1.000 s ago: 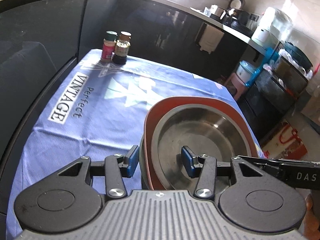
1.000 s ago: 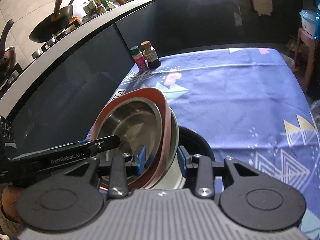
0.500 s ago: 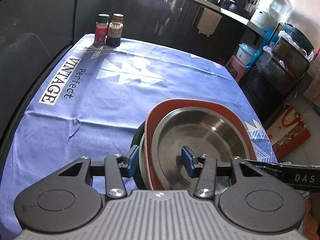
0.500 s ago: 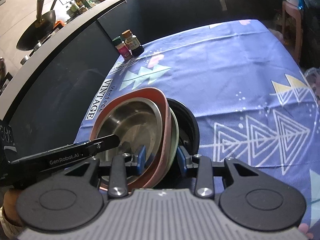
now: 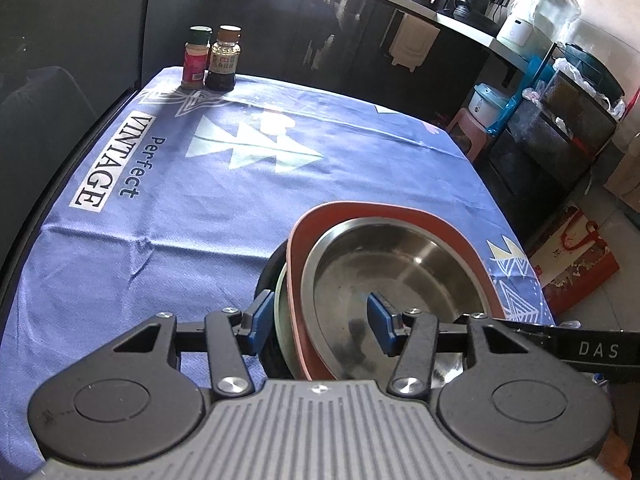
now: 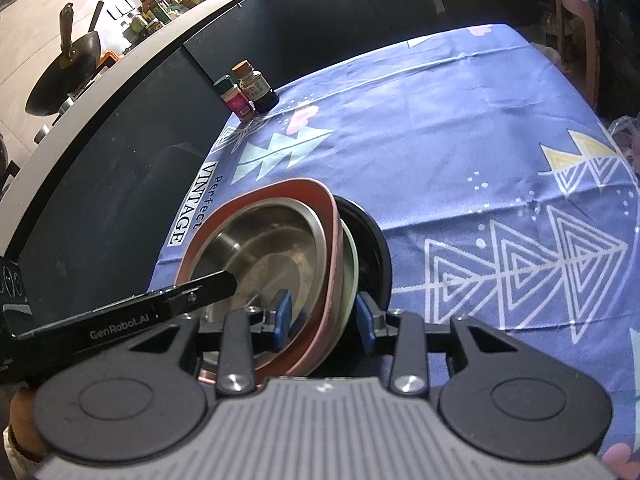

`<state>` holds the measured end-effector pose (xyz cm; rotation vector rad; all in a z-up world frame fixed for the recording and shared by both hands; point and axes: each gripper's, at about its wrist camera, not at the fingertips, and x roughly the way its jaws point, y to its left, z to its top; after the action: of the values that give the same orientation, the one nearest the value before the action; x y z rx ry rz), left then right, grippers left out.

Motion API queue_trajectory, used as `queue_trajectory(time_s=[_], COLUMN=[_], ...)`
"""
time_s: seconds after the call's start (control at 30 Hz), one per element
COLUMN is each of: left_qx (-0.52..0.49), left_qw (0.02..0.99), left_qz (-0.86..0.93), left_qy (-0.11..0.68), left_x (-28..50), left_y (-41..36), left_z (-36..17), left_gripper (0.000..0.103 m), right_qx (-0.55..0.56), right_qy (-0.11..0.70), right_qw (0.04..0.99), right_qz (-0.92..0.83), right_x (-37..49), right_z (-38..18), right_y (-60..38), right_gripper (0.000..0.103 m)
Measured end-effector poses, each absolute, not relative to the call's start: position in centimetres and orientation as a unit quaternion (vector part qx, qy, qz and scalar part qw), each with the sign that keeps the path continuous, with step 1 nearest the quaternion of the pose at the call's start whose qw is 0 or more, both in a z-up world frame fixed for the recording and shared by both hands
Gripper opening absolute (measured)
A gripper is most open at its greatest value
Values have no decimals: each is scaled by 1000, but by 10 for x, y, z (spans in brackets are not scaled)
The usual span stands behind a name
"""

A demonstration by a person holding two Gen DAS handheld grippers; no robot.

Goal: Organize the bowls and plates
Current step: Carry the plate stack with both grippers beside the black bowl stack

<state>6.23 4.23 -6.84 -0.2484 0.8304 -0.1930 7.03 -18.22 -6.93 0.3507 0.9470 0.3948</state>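
Observation:
A stack of dishes is held between both grippers above the blue tablecloth (image 5: 180,208). On top is a steel bowl (image 5: 400,272), under it a reddish-pink plate (image 5: 404,210), then a pale green plate (image 5: 280,308) and a black bowl (image 5: 268,276). My left gripper (image 5: 320,322) is shut on the stack's rim, one pad inside the steel bowl, one outside. My right gripper (image 6: 322,318) grips the opposite rim of the same stack: steel bowl (image 6: 264,248), pink plate (image 6: 332,236), black bowl (image 6: 372,252).
Two spice bottles (image 5: 212,60) stand at the table's far corner, also in the right wrist view (image 6: 248,90). Dark cabinets run along the left. A pink stool with a pot (image 5: 484,108) and shelves stand beyond the table's right edge.
Both grippers have carried the stack along over the table; the cloth and bottles shift in view. The grips on the stack are unchanged.

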Motion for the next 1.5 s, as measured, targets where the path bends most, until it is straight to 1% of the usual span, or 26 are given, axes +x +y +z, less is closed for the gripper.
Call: queue_trajectory(time_s=[0.2,0.23,0.27,0.3,0.33,0.47,0.5,0.6,0.67,0.73,0.9,1.0,1.1,1.5], left_qx=[-126,-125,-124,-122,-121,-128,-129,-133,-140,-150,-161,-169,-170,-168], left_qw=[903,904,905,908,910,915,915,915,913,909,901,896,894,879], left_qz=[-97,-97,-94,-89,-85,-76,-74,-66,-63,-63,-68,-72,-76,-89], left_qy=[400,398,395,392,387,376,374,374,378,383,397,404,408,438], left_x=[63,62,61,60,59,56,56,55,55,56,56,57,58,69], left_y=[46,46,46,47,48,55,57,62,66,69,72,73,72,67], left_z=[-69,-68,-66,-65,-63,-58,-57,-57,-60,-63,-69,-72,-73,-88], left_gripper=[48,49,50,54,59,60,61,66,68,72,74,79,80,81], right_qx=[156,157,160,162,161,165,168,178,188,204,250,261,265,266], right_qy=[449,448,445,443,440,428,425,422,428,438,465,471,475,491], right_qw=[860,860,860,861,863,869,870,872,868,860,831,824,821,810], right_qz=[187,189,191,190,190,186,183,173,167,165,176,177,174,179], right_x=[69,69,68,67,66,66,66,66,68,71,77,78,78,85], right_z=[-69,-69,-68,-66,-64,-58,-56,-57,-60,-66,-80,-82,-84,-95], right_y=[-178,-178,-179,-179,-179,-185,-188,-196,-201,-205,-211,-213,-214,-211], right_gripper=[37,43,47,54,57,58,60,64,65,65,65,65,67,67])
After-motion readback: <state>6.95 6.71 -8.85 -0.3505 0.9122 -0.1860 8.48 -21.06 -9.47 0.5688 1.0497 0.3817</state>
